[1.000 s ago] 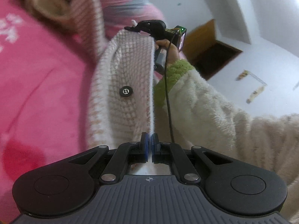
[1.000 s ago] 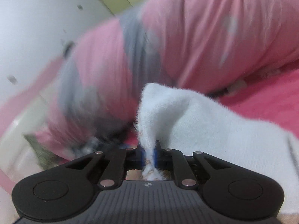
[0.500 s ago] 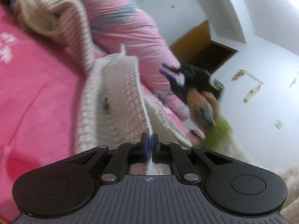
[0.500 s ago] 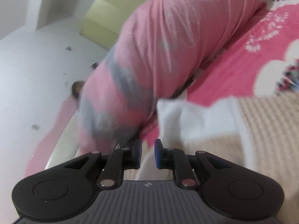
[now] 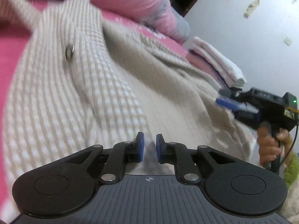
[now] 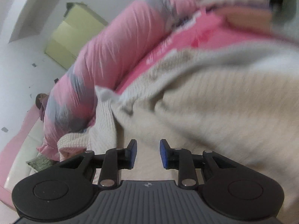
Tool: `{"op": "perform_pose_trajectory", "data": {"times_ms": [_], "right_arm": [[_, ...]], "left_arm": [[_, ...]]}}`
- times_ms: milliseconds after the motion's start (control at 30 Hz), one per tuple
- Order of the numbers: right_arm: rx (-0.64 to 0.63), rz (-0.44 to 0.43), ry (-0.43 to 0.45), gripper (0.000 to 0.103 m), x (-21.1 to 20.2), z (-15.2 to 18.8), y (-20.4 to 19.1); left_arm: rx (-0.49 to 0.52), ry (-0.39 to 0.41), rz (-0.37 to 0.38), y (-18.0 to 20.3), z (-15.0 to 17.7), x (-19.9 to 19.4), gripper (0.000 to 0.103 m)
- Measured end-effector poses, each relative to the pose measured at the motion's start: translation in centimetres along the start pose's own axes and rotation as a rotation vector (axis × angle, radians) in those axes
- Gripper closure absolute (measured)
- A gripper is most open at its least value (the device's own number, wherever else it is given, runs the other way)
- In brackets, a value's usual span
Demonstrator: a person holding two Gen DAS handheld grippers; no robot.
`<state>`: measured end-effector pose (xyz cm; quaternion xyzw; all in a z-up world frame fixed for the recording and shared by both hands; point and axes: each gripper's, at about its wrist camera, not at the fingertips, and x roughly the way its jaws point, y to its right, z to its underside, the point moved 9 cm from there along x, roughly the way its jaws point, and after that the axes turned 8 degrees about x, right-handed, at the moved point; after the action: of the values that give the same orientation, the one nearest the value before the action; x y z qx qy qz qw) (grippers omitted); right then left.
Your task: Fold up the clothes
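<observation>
The cream waffle-knit cardigan with a dark round button (image 5: 104, 85) lies spread on the pink bedsheet (image 5: 11, 43), near the rolled pink-and-grey quilt (image 6: 104, 59) at the far side, so the step in hand looks like letting go after laying 1 fold down. The left claw (image 5: 149, 146) is opening with the blue pads just clear of the knit beneath them, and the right claw (image 6: 147, 154) is opening too, nothing pinched between its 2 pads, as it hovers over the cardigan's right edge. Next, I judge, each claw needs a fresh hem or sleeve edge to pinch for the following fold.
</observation>
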<state>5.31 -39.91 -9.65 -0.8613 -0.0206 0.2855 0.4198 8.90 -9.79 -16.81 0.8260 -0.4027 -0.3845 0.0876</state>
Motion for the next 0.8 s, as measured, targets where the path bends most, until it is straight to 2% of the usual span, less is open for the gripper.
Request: {"op": "perform_pose_trajectory", "data": {"times_ms": [33, 100, 167, 267, 300, 367, 400, 533, 633, 733, 800], "right_arm": [[-0.039, 0.008, 0.021, 0.070, -0.3, -1.3, -0.4], [-0.165, 0.017, 0.046, 0.057, -0.3, -3.0, -2.3], [-0.320, 0.029, 0.058, 0.046, 1.7, -4.4, -4.7], [-0.508, 0.075, 0.037, 0.033, 7.5, -6.5, -7.0], [-0.569, 0.091, 0.029, 0.031, 9.6, -7.2, -7.8], [-0.632, 0.125, 0.016, 0.021, 14.1, -9.0, -8.2], [-0.660, 0.142, 0.009, 0.020, 16.4, -10.0, -8.3], [-0.631, 0.197, -0.068, 0.017, 24.6, -13.4, -6.4], [-0.611, 0.234, -0.127, 0.017, 30.2, -15.7, -4.9], [-0.567, 0.255, -0.189, 0.016, 34.2, -16.4, -3.4], [-0.489, 0.251, -0.270, 0.018, 35.8, -15.8, -2.1]], "left_arm": [[-0.003, 0.011, -0.002, 0.2, 0.3, -0.5, 0.081], [-0.006, 0.055, -0.016, 0.5, 0.7, -1.9, 0.077], [-0.024, 0.102, -0.040, 0.2, 0.6, -3.1, 0.073], [-0.035, 0.132, -0.112, -1.0, 0.6, -4.2, 0.071], [-0.034, 0.128, -0.141, -1.4, 0.8, -4.1, 0.071], [-0.033, 0.115, -0.182, -2.3, 0.8, -3.8, 0.070], [-0.033, 0.108, -0.199, -2.7, 0.8, -3.5, 0.070], [-0.037, 0.096, -0.229, -4.6, 0.4, -2.7, 0.070], [-0.070, 0.109, -0.205, -5.4, 0.3, -2.2, 0.069], [-0.085, 0.120, -0.185, -5.8, 0.2, -2.1, 0.067], [-0.083, 0.125, -0.179, -5.9, 0.1, -1.8, 0.067]]}}
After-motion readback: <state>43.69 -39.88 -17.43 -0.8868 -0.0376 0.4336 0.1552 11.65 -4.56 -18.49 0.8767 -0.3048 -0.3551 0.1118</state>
